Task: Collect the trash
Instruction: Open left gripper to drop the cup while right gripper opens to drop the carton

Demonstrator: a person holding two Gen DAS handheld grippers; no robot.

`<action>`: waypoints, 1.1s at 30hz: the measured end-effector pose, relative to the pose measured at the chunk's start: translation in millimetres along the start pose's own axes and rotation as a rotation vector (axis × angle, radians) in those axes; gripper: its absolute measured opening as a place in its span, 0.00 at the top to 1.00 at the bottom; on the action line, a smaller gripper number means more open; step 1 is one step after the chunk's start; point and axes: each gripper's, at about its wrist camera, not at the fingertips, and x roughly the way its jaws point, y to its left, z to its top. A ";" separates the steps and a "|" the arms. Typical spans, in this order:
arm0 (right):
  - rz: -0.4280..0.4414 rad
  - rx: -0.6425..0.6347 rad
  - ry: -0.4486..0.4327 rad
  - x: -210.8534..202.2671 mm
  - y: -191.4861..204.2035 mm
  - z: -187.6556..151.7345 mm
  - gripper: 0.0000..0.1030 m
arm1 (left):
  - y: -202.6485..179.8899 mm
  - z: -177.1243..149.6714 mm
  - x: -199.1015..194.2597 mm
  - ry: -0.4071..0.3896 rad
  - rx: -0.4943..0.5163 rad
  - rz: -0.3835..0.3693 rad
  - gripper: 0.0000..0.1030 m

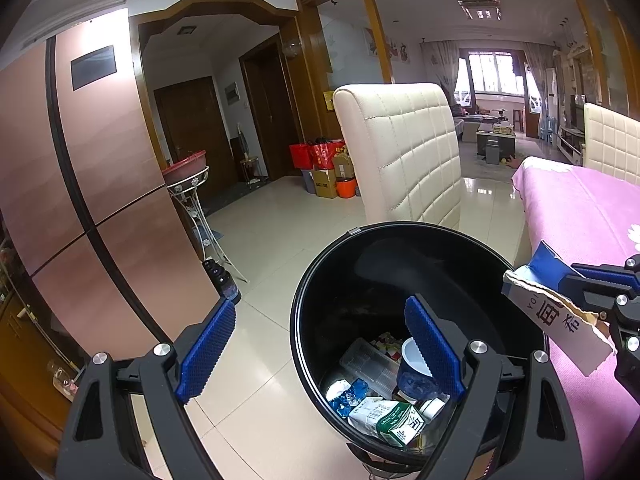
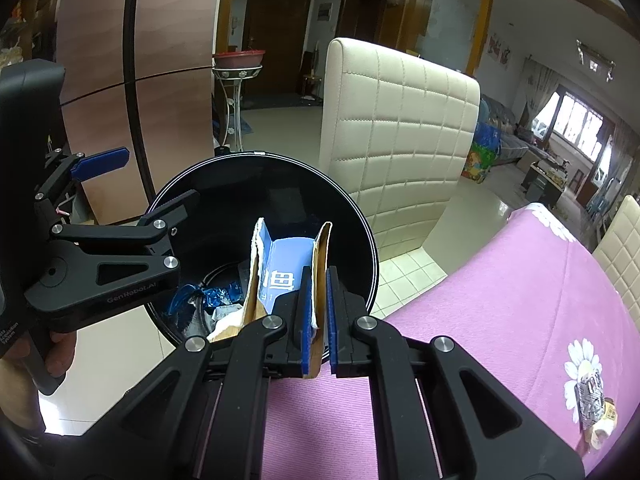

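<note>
A black round trash bin (image 1: pixel 320 280) stands on the tiled floor beside the table; it also shows in the right wrist view (image 2: pixel 360 208). Several pieces of trash (image 1: pixel 384 400) lie in its bottom. My right gripper (image 2: pixel 318 292) is shut on a torn blue and white cardboard carton (image 2: pixel 288 256), held over the bin's rim; the carton shows at the right of the left wrist view (image 1: pixel 548 304). My left gripper (image 1: pixel 320 344) is open and empty, its right finger over the bin's mouth; it shows at the left of the right wrist view (image 2: pixel 148 176).
A cream padded chair (image 1: pixel 404 152) stands just behind the bin. The table with a pink floral cloth (image 2: pixel 500 300) is to the right, with small scraps (image 2: pixel 592 404) near its right edge. A copper fridge (image 1: pixel 92 184) and a plant stand (image 1: pixel 192 200) are at the left.
</note>
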 end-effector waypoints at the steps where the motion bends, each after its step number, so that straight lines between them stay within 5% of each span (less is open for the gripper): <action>1: 0.001 0.002 0.001 0.5 -0.2 0.3 0.93 | 0.0 -0.1 0.0 0.000 0.000 0.000 0.18; 29: 0.014 0.044 0.055 15.7 -13.0 -1.9 0.89 | 1.6 -1.3 -2.0 -0.005 -0.003 -0.011 0.18; 33: 0.022 0.045 0.039 15.8 -13.5 -0.3 0.77 | 3.8 -0.6 -2.3 -0.007 -0.012 -0.011 0.18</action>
